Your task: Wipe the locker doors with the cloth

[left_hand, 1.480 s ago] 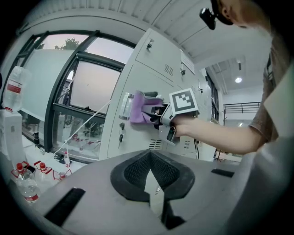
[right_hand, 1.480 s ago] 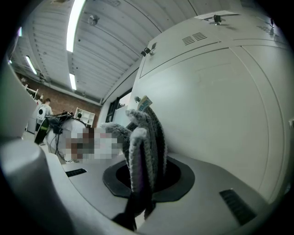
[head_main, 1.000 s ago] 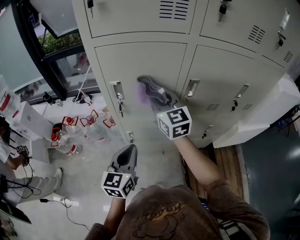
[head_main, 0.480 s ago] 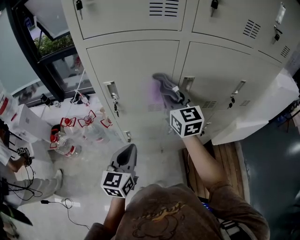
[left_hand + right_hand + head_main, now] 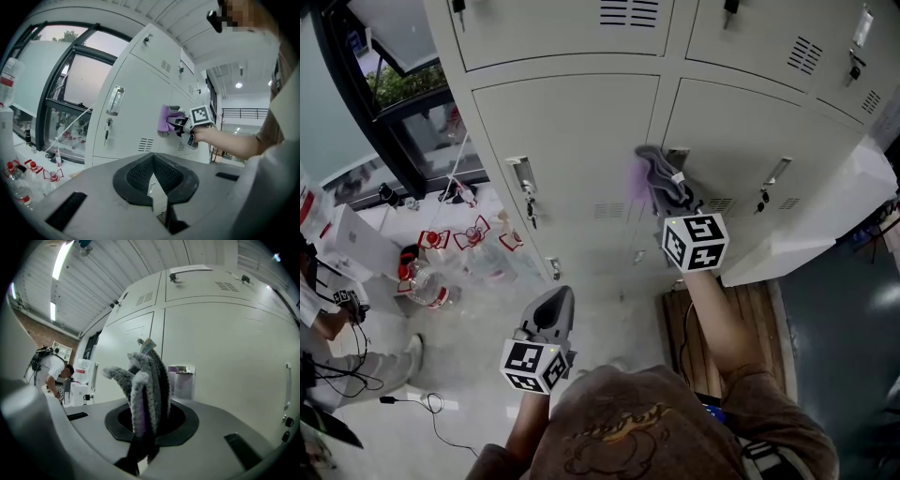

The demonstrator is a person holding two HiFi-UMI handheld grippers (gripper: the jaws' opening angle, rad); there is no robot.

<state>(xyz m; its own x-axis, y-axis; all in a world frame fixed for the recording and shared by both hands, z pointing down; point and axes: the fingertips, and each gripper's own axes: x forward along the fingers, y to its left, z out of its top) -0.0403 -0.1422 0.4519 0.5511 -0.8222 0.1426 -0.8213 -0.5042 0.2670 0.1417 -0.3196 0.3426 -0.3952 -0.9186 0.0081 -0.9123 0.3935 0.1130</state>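
A grey and purple cloth (image 5: 654,173) is pressed against the cream locker doors, at the seam between the lower left door (image 5: 572,131) and the lower right door (image 5: 759,131). It sits just beside the right door's recessed handle (image 5: 677,157). My right gripper (image 5: 673,194) is shut on the cloth. In the right gripper view the bunched cloth (image 5: 144,385) sticks up from between the jaws, with the handle (image 5: 181,380) close behind it. My left gripper (image 5: 555,300) hangs low over the floor, shut and empty. The left gripper view shows the cloth (image 5: 165,118) on the lockers.
Keys hang from the left door's lock (image 5: 531,214). Water bottles (image 5: 431,281) and a cable (image 5: 422,405) lie on the floor at the left, below a dark-framed window (image 5: 403,103). A person (image 5: 323,319) sits at far left. A wooden board (image 5: 755,314) lies under the lockers.
My right gripper has slid the cloth rightward across the lower left door to the seam beside the right door's handle. The left gripper has stayed where it was.
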